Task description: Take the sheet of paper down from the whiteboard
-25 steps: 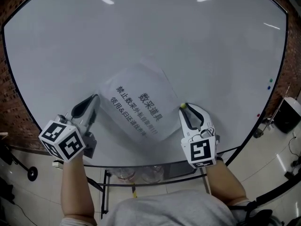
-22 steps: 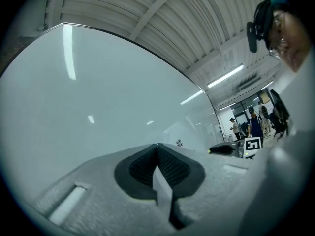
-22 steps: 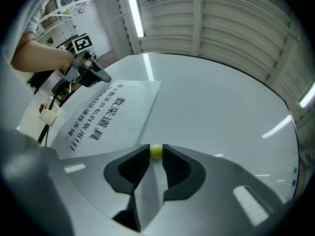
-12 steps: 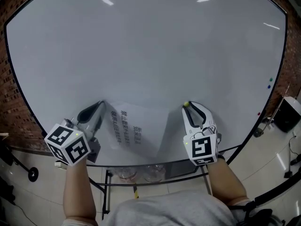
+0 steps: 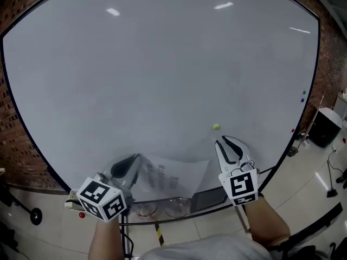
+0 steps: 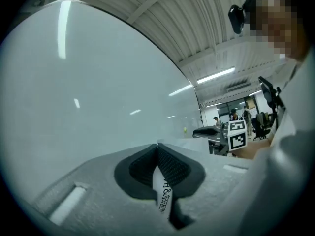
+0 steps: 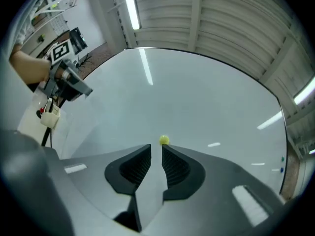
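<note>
The printed sheet of paper [image 5: 172, 176] hangs off the whiteboard [image 5: 162, 75] near its lower edge, curled and loose. My left gripper [image 5: 133, 160] is shut on the sheet's left edge. In the left gripper view the printed strip [image 6: 165, 200] is pinched between the pads [image 6: 172, 168]. A small yellow magnet [image 5: 216, 127] stays stuck on the board. My right gripper [image 5: 224, 141] sits just below it, apart from it. In the right gripper view the magnet [image 7: 164, 140] lies just beyond the tips [image 7: 156, 147]. The right jaws have just been closing; a narrow gap remains with nothing between them.
Small blue and green magnets [image 5: 303, 95] and a red one [image 5: 293, 130] dot the board's right edge. A black bin [image 5: 325, 126] stands on the floor at right. Brick wall [image 5: 16, 145] frames the board. Glass items [image 5: 162, 206] lie under the board's bottom rail.
The sheet has come off the board and slid down to its lower edge with my left gripper. My right gripper has drawn back down from the yellow magnet, which stayed on the board.
</note>
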`<state>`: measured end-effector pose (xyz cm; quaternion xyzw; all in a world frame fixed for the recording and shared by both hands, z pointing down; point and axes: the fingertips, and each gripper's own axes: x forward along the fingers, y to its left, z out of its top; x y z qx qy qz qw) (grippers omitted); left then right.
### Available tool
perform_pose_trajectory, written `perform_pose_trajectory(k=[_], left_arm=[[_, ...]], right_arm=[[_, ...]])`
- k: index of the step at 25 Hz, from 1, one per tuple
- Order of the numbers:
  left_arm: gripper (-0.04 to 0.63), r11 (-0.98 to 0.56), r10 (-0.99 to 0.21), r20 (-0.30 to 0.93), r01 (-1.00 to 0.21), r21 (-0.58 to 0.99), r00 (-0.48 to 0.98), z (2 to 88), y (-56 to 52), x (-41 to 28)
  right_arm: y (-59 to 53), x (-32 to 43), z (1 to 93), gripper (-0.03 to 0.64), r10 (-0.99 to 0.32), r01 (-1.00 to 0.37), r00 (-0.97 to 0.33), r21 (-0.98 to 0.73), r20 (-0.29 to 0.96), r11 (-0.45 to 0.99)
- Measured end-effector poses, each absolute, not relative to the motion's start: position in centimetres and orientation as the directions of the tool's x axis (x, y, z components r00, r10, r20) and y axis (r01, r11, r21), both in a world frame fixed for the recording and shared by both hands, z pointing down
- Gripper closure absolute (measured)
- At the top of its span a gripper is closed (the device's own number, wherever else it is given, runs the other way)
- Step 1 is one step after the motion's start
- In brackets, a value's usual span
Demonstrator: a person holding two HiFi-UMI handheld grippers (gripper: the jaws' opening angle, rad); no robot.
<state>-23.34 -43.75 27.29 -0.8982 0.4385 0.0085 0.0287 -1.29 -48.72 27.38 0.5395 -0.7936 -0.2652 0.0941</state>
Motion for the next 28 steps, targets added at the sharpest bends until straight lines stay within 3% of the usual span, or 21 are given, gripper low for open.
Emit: perform_pose_trajectory(k=[7,17,28], left_arm=[[0.594,-0.672,-0.737,0.063,-0.74,0.038,0.673,34.3,-42.8,-19.8],[0.594,-0.603,-0.763,0.158,-0.778,0.178,0.627,40.2,-37.8,-16.7],[0.594,-0.637,-0.72,0.179,-0.741,0.214,0.67,42.6,-13.1,-2.2]], right_arm=[[-47.0,-0.4,33.4,0.615,-0.879,-0.845,-0.466,0.241,0.106,0.477],[-39.9,2.4,36.9,0.615,-0.853,-0.836,-0.488,0.181,0.186,0.518],[-13.5,10.4,43.0,0.615,-0.722,-0.747,-0.629,0.034,0.289,0.664]])
